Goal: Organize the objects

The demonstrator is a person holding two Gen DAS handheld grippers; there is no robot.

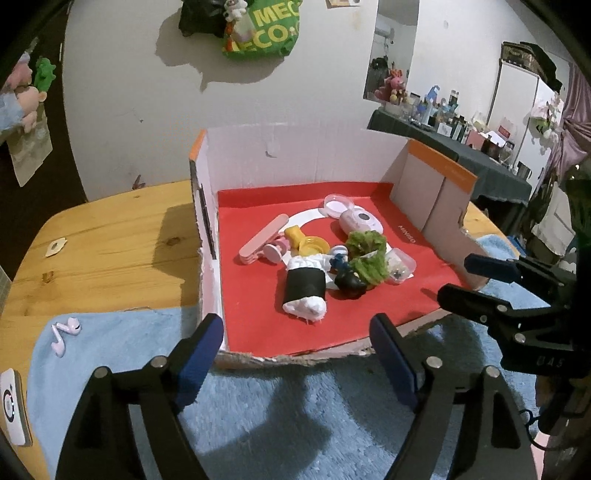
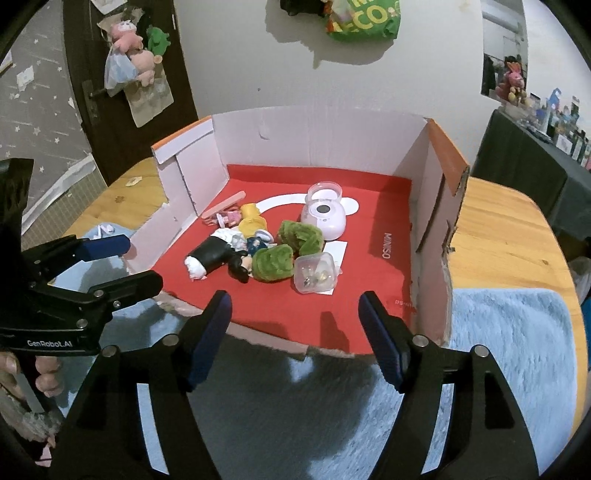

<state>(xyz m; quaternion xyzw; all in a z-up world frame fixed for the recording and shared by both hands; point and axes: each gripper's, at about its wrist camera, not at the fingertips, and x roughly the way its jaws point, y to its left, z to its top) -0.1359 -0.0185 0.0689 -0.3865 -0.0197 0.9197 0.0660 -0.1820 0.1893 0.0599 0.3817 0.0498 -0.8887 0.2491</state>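
Both grippers hover with fingers wide and empty before an open box of small toys.
Left gripper, marked "GenRobot.AI"; right gripper; red floor reads "MINISO"; wall bag shows "ECO".

This is a lived-in room of a home. A wooden table stands against a scuffed white wall, with a fluffy blue mat over its near edge. A green shopping bag hangs on that wall, and plush toys hang on a dark door at the left. Along the right wall a dark-covered sideboard is crowded with bottles and cosmetics, more plush toys behind them.
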